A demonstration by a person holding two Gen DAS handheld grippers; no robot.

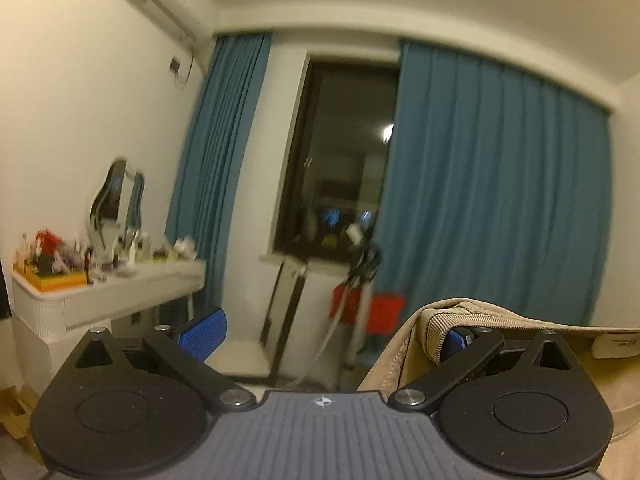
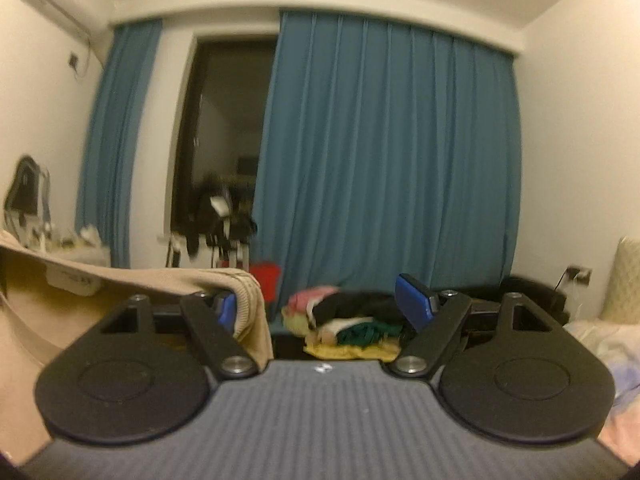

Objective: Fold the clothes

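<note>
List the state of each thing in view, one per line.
Left hand-held gripper: open, beige garment draped over one finger.
Right hand-held gripper: open, garment hem hooked over one finger.
Beige garment: raised, stretched between both.
Blue curtains: partly drawn.
Clothes pile: unfolded.

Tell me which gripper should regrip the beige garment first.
Probably the right gripper: both grippers are open, with the beige garment only draped over one finger each. The left gripper shows the ribbed hem over its right finger. Little separates them.
</note>
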